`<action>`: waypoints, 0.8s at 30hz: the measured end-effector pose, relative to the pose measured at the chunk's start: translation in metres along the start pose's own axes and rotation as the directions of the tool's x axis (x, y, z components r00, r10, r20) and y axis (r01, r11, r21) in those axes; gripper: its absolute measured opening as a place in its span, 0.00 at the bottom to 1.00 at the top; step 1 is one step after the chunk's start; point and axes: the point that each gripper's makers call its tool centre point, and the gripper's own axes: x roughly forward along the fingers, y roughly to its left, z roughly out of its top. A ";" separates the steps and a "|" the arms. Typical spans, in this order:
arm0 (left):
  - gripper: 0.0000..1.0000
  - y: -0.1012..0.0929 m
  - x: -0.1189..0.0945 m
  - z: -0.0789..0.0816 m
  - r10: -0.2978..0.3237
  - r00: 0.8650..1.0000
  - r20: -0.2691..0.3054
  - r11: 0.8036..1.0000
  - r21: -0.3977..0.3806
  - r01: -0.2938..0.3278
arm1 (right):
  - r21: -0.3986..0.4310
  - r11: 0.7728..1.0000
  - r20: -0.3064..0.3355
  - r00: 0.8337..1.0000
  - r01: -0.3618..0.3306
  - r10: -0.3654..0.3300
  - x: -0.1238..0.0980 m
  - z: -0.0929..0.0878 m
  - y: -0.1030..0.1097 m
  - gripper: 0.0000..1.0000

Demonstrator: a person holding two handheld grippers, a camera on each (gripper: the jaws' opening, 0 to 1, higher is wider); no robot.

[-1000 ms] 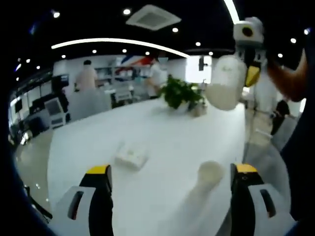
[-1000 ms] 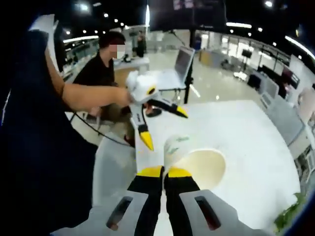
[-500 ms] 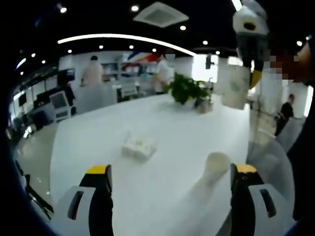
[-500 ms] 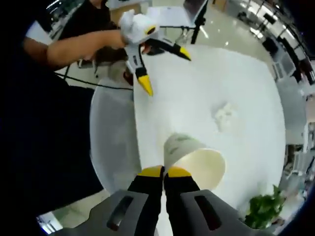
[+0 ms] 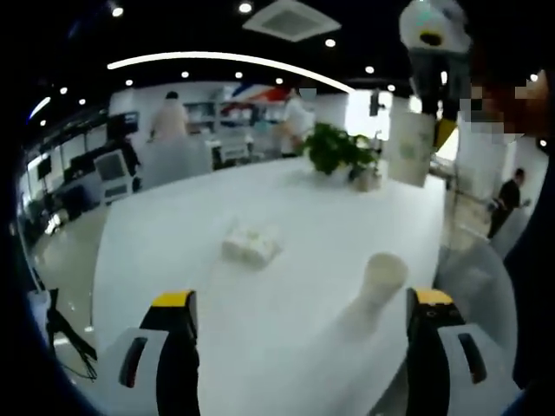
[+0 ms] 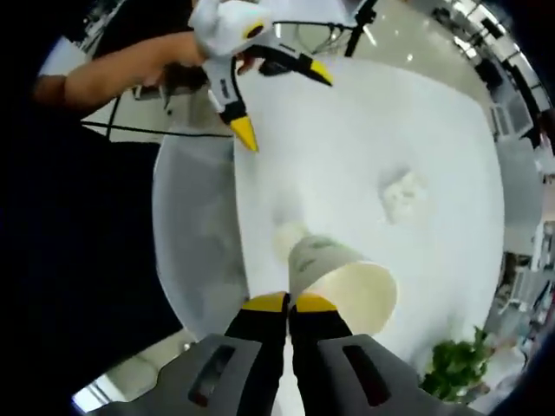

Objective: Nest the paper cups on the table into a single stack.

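Open office hall behind, dark ceiling with spot lamps, and a broad white table spread under both claws. Standing near the table's edge, a stack of paper cups, mouth up, just ahead of the left gripper and toward its right jaw; jaws spread wide there, nothing between them. High above, in the same view, the right gripper pinched tight on a single paper cup by its wall, mouth turned away from the jaws. From the right gripper view, looking almost straight down: stack directly beyond the held cup, nearly on its long axis, well apart in height. Judged next: lower straight down along that axis, base first into the top mouth. Right claw nearer the job; left free to steady the stack.

Hard to make out: number of cups in the stack, blurred together. Also a crumpled white tissue pack farther on, a potted plant beyond.
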 end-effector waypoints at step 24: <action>0.99 0.004 0.001 -0.005 0.033 0.999 0.010 0.999 0.000 -0.033 | 0.045 0.998 0.013 0.999 -0.033 0.033 0.035 0.004 0.006 0.00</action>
